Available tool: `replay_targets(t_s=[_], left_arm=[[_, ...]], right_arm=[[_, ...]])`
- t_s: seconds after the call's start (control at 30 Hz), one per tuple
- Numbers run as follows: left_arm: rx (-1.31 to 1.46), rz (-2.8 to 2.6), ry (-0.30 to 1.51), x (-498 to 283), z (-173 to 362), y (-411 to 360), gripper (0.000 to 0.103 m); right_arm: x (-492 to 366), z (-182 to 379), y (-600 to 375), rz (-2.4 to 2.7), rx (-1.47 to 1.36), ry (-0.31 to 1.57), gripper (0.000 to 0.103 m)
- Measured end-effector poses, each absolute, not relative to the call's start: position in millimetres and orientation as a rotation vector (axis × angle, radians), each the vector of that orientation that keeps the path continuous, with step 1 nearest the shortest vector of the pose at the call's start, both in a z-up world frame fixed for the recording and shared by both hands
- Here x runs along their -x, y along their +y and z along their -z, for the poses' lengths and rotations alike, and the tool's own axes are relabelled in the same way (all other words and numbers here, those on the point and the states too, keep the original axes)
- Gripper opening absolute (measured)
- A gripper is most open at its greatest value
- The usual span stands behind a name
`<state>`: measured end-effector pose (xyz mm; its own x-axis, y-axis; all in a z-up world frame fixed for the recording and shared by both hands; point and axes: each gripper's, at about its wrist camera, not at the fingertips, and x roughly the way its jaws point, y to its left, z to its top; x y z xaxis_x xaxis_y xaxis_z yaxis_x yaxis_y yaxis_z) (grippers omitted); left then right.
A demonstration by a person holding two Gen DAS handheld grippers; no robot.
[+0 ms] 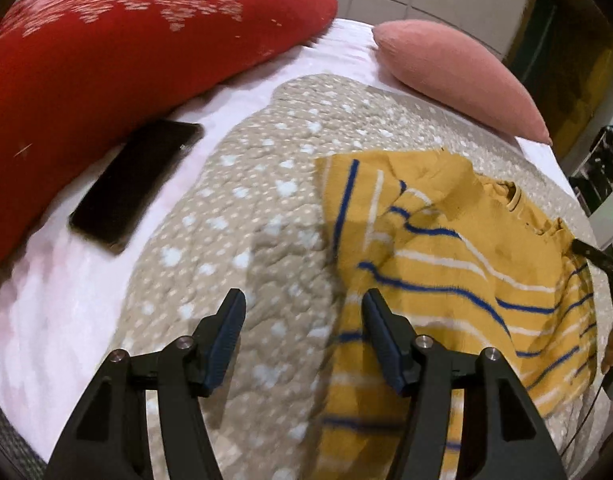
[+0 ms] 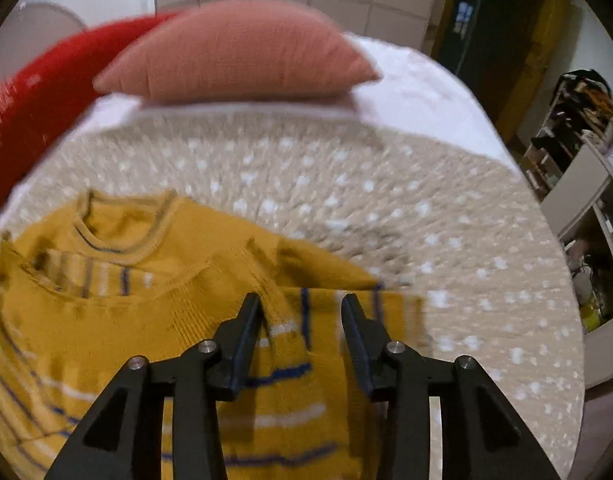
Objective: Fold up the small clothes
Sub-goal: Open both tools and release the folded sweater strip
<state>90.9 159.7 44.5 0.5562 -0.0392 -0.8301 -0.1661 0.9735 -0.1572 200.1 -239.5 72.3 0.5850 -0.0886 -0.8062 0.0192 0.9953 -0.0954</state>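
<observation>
Currently: sleeve-fold step, by estimate. Yellow striped sweater [image 2: 154,320] flat on dotted quilt [image 2: 386,208]. Left gripper [image 1: 304,312] wide open, empty, at sweater's edge. Right gripper [image 2: 302,312] wide open, empty, over sleeve [image 2: 346,300]. Next: lower, pinch sleeve, fold inward.

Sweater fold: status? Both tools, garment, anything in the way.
Left tool open, empty. Right tool open over a sleeve. Yellow striped sweater flat on dotted quilt, sleeves folded in. Phone off to the left, clear.

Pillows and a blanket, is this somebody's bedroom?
Probably a bedroom: a red pillow and pink pillow lie on a bed with a dotted quilt, and cluttered shelves stand nearby.
</observation>
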Motion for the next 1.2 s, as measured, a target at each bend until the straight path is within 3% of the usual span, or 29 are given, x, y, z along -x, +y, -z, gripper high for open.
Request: replay_targets(t_s=[0.2,0.53,0.77,0.97,1.0,1.03,1.1,1.2], left_arm=[[0.19,-0.121,0.965,-42,-51,170,0.06],[0.261,-0.095,0.983,11,-50,175,0.061],[0.313,-0.045,0.991,-11,-43,164,0.061],[0.366,-0.007,0.995,-40,-29,157,0.066],[0.351,-0.012,0.998,-44,-26,154,0.056],[0.325,-0.032,0.996,-47,-24,151,0.032],[0.336,-0.026,1.005,-51,-18,146,0.017],[0.333,-0.06,0.969,-49,-15,140,0.015]], right_arm=[[-126,-117,-274,0.044,0.001,0.863,0.052],[-22,-92,-301,-0.019,-0.076,0.96,0.054],[-25,-104,-270,-0.124,-0.101,0.943,0.061],[-47,-101,-215,-0.219,-0.094,0.938,0.061],[-51,-100,-204,-0.233,-0.084,0.935,0.061],[-55,-100,-196,-0.241,-0.077,0.934,0.061],[-65,-100,-173,-0.267,-0.055,0.934,0.061],[-85,-99,-138,-0.298,-0.014,0.942,0.061]])
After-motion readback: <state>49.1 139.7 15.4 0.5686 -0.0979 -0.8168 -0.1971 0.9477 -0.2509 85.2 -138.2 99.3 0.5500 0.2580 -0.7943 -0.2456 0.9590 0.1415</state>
